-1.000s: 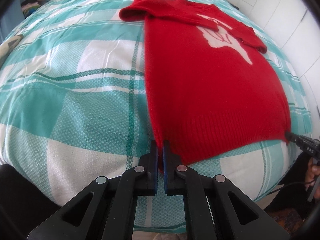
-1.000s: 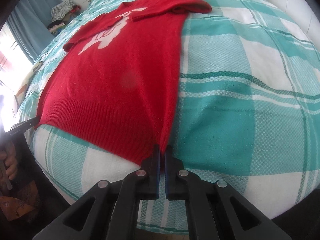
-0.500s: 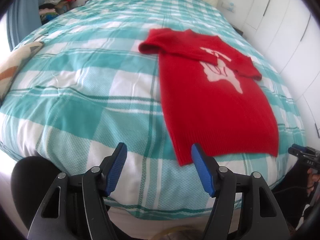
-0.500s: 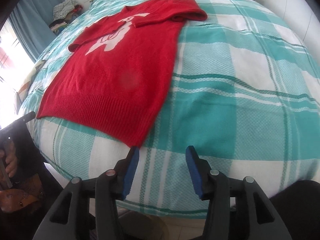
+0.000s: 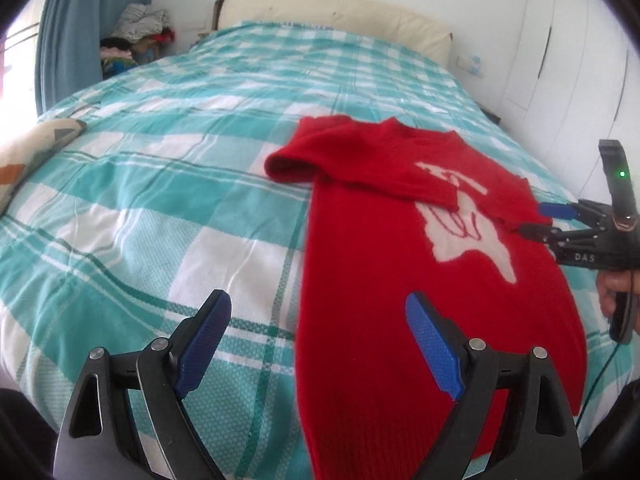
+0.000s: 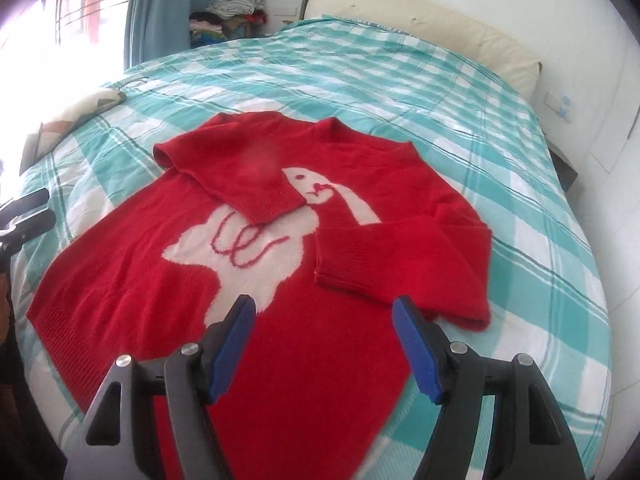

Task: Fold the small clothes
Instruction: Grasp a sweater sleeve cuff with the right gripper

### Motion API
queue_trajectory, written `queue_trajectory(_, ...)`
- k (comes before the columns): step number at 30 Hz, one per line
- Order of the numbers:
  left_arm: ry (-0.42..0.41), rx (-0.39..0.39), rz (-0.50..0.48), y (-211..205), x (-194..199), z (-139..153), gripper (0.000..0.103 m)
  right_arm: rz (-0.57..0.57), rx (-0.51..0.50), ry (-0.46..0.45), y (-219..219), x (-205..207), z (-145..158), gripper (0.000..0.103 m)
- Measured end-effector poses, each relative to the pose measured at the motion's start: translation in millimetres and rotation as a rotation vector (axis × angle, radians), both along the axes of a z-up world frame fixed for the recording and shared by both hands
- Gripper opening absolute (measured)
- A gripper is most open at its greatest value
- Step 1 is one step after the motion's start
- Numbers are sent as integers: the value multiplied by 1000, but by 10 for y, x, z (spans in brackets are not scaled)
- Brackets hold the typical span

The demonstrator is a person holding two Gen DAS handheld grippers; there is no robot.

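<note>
The left gripper (image 5: 318, 340) is held with its blue-padded fingers (image 5: 206, 334) spread wide and nothing between them, above the near left edge of the red sweater (image 5: 400, 280). The right gripper (image 6: 324, 346) is likewise spread wide and empty, poised over the sweater's lower body; in the left wrist view it is seen at 3 o'clock, its tips close to the sweater's right side, though contact cannot be told. The sweater is laid flat, front up, on the teal-and-white checked bedspread (image 6: 460, 92), with both sleeves folded inward across the chest: the left sleeve (image 6: 240, 176) is laid over part of the white animal motif (image 6: 256, 256), and the right sleeve (image 6: 404, 256) is doubled back at 2 o'clock. A cream headboard (image 6: 420, 20) is seen at 12 o'clock, a blue curtain (image 6: 172, 4) and a pile of clothes (image 6: 232, 8) at 11 o'clock, and a patterned pillow (image 5: 36, 148) at 9 o'clock.
</note>
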State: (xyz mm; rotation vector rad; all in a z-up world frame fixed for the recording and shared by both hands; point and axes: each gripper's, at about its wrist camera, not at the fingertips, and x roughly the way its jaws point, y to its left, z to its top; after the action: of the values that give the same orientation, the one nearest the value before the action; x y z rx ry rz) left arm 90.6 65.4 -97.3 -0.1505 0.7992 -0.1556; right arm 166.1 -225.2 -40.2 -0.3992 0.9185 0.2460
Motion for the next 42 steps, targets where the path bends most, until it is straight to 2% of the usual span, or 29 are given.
queue_trajectory(3, 2, -34, 15, 67, 33, -2, 90, -4, -35, 8, 55, 321, -334, 67)
queue_trajectory(4, 0, -30, 26, 84, 48, -2, 90, -26, -32, 22, 19, 422, -447, 62)
queue_trajectory(5, 4, -28, 38, 101, 60, -14, 90, -57, -10, 49, -50, 513, -547, 51)
queue_trajectory(6, 11, -33, 49, 130, 77, -23, 90, -95, 40, 63, -148, 574, -588, 44)
queue_trajectory(7, 20, -44, 60, 164, 88, -36, 90, -134, 91, 52, -253, 590, -555, 23)
queue_trajectory(8, 30, -58, 70, 203, 99, -50, 90, -174, 134, 33, -369, 575, -479, 8)
queue_trajectory(9, 38, -76, 80, 245, 109, -60, 90, -201, 204, 15, -506, 538, -374, 7)
queue_trajectory(11, 53, -116, 101, 334, 132, -79, 90, -275, 267, -59, -843, 421, -107, 7)
queue_trajectory(14, 68, -167, 141, 453, 164, -109, 90, -427, 374, -163, -1590, 150, 315, 7)
queue_trajectory(17, 81, -194, 178, 530, 179, -151, 90, -588, 403, -261, -2353, -179, 605, 7)
queue_trajectory(19, 83, -202, 189, 553, 184, -165, 90, -700, 429, -297, -2819, -433, 633, 7)
queue_trajectory(22, 71, -195, 194, 551, 170, -167, 90, -840, 498, -332, -3316, -778, 503, 7)
queue_trajectory(24, 61, -180, 193, 539, 164, -170, 90, -879, 547, -347, -3464, -993, 345, 7)
queue_trajectory(26, 61, -158, 194, 528, 162, -188, 90, -939, 598, -289, -3612, -1090, 197, 7)
queue_trajectory(28, 72, -151, 191, 519, 169, -216, 90, -940, 674, -346, -3704, -1183, 266, 7)
queue_trajectory(30, 76, -145, 192, 510, 171, -234, 90, -951, 626, -371, -3715, -1217, 333, 7)
queue_trajectory(33, 75, -126, 194, 498, 168, -246, 90, -1035, 637, -319, -3819, -1276, 223, 7)
queue_trajectory(37, 86, -113, 191, 480, 184, -274, 90, -1127, 537, -248, -3902, -1268, 105, 7)
queue_trajectory(42, 89, -102, 189, 477, 177, -283, 90, -1198, 521, -185, -3994, -1300, -42, 6)
